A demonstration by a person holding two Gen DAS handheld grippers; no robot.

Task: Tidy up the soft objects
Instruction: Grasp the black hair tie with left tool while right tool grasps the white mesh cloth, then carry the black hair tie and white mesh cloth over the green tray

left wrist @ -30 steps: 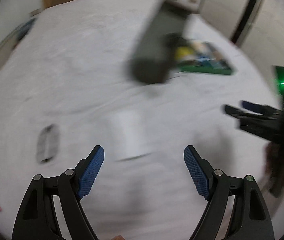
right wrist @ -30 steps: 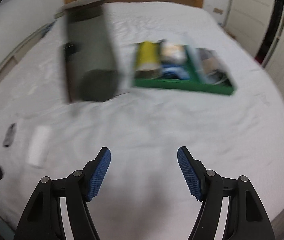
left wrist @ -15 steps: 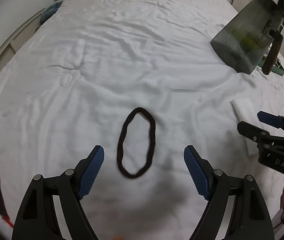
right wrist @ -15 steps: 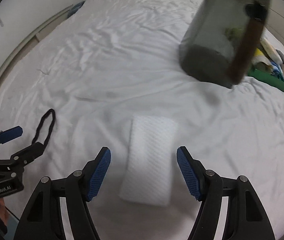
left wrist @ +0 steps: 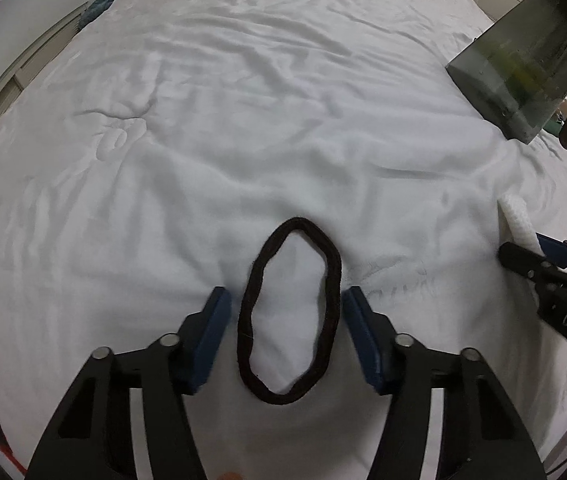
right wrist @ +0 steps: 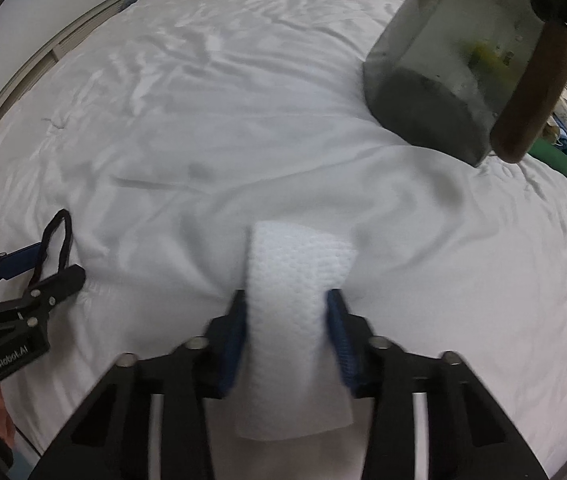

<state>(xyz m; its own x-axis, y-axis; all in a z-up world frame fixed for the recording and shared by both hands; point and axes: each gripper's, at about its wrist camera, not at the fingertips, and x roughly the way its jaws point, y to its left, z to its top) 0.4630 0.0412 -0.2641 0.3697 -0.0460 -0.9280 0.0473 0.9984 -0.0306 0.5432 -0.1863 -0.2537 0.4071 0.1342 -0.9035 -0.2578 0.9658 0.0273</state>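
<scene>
A black hair band (left wrist: pixel 289 312) lies as a long loop on the white bed (left wrist: pixel 243 120). My left gripper (left wrist: pixel 285 300) points down with the band between its blue pads (left wrist: pixel 213 328); the jaws are closing, and the left pad stands a little apart from the band. In the right wrist view a white folded towel (right wrist: pixel 295 280) lies on the bed, and my right gripper (right wrist: pixel 287 312) is closing, with both pads pinching its sides. The towel (left wrist: pixel 517 224) and the right gripper (left wrist: pixel 539 256) also show at the left view's right edge. The left gripper (right wrist: pixel 49 264) and band (right wrist: pixel 59 236) show at the far left.
A dark see-through bin (right wrist: pixel 443 68) with a brown handle (right wrist: pixel 531 92) hangs close above the bed on the right, also seen as the bin (left wrist: pixel 523 64). A green tray (right wrist: pixel 563 164) with items lies behind it. A blue-green cloth (left wrist: pixel 97 8) sits at the bed's far left edge.
Both grippers came down close to the bed. The left jaws narrowed around the black band. The right jaws closed onto the white towel and pinched it.
</scene>
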